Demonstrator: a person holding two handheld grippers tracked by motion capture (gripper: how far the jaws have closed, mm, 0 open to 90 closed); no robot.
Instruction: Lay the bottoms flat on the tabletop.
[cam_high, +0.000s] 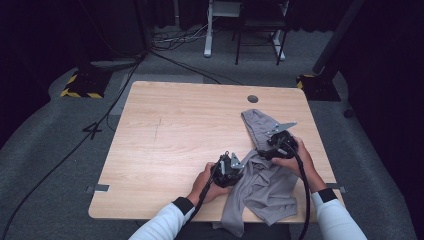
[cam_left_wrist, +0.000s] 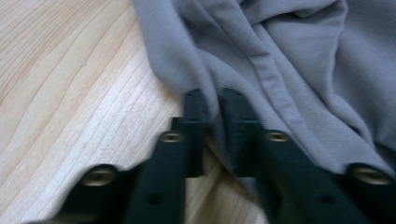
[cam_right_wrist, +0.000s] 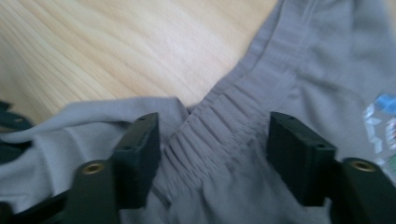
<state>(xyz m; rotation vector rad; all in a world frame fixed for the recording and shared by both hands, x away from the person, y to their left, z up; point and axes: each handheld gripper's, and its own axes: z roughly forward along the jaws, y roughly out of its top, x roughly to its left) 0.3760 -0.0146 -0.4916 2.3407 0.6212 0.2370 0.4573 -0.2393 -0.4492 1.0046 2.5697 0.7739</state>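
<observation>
Left hand-held gripper (cam_left_wrist: 212, 100) pinching grey garment (cam_high: 265, 185) edge; right hand-held gripper (cam_right_wrist: 212, 140) spread, gathered waistband between jaws.

High view: above my side, facing forward and down on the table (cam_high: 165, 125). My gripper views: close, sharing its grey garment (cam_left_wrist: 299, 60).

Both forearms reach in from the near edge, each hand around a hand-held gripper.

The left hand-held gripper (cam_high: 235, 167) sits near the middle with its jaws pinched nearly together, its hand (cam_high: 206, 184) wrapped behind it. The right hand-held gripper (cam_high: 270, 145) lies farther and to the right, jaws standing wide apart, its hand (cam_high: 296, 160) gripping from the near side. White sleeves with dark cuffs cover both forearms.
</observation>
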